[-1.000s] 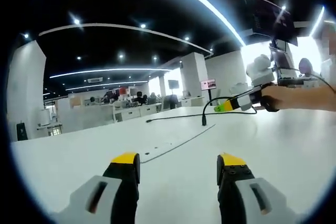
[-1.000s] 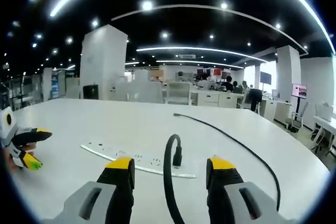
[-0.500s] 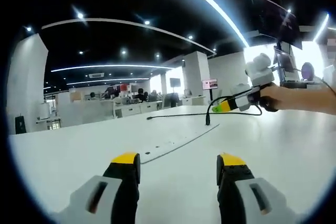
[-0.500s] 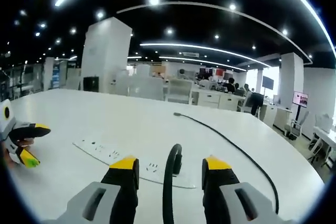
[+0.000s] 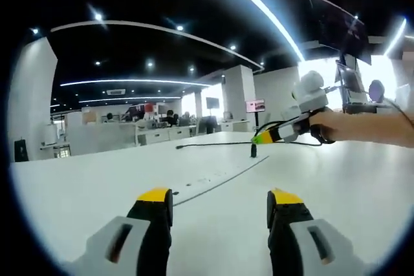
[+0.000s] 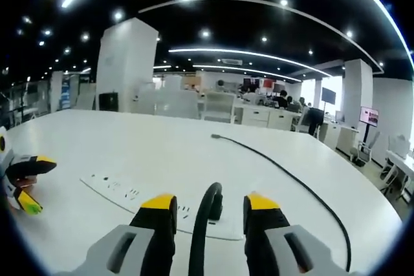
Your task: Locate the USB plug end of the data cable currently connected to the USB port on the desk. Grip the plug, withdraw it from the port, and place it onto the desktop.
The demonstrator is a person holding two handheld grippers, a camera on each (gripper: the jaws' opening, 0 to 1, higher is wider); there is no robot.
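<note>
Straddling the cable (image 6: 202,224), right gripper (image 6: 210,202); no legible writing.

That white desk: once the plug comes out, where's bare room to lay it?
Bare desktop lies beyond the power strip and left of the black cable. It is crowded at the strip's near end, where the plug sits between the right gripper's jaws.

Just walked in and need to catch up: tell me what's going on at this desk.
A person holds a gripper in each hand over a white desk. The right gripper has its jaws on either side of a black cable that arches up from a white power strip; the plug is not yet out. The left gripper hovers open above bare desktop, holding nothing.
</note>
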